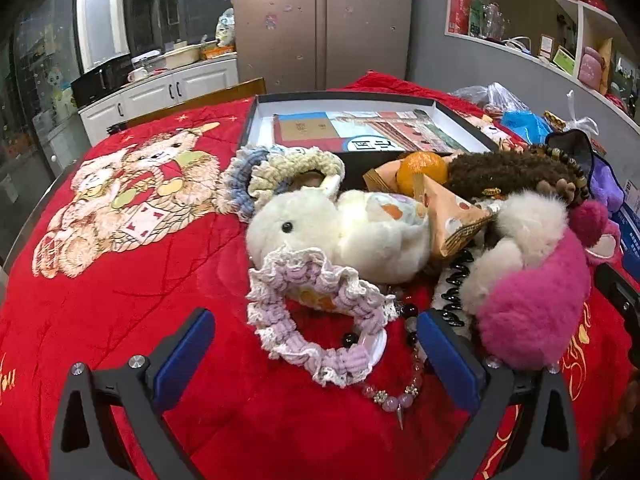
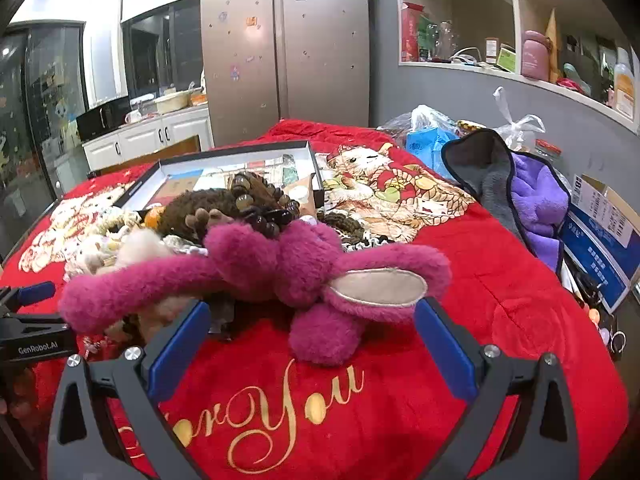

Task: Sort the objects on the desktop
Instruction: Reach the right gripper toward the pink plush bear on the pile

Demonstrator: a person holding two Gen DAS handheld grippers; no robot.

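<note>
A soft red blanket [image 1: 120,320] covers the table, with fuzzy teddy bears [image 1: 120,200] stitched on it at the far left. All places here are told from the white bunny [image 1: 340,232], a round, fluffy toy with a shiny black eye, lying in the middle of the pile.

Left of the bunny and a bit behind it lie two knitted hair rings, one blue [image 1: 236,188] and one cream [image 1: 296,168], both ropey and frilly. Just in front of the bunny, touching it, sits a purple hair ring [image 1: 320,320] with a white lacy edge. The left gripper [image 1: 316,344] is wide open, with its flat blue pads [image 1: 184,356] on each side of this ring, not squeezing it. A bracelet [image 1: 400,392] of round pink and black beads lies by the ring.

Behind the bunny stands a flat black box [image 1: 368,98] with a picture book inside. Right of the bunny are a smooth orange [image 1: 424,168], a paper packet [image 1: 452,216], a curly black coil [image 1: 456,288] and a shaggy brown toy [image 1: 504,168] with brown wooden beads [image 1: 568,168] on it.

Farther right lies a furry pink toy [image 2: 280,276] with long arms and a pale ear. The right gripper [image 2: 312,340] is also wide open, its pads on each side of the pink toy, gripping nothing. Far right lies a purple and gray cloth [image 2: 532,200].
</note>
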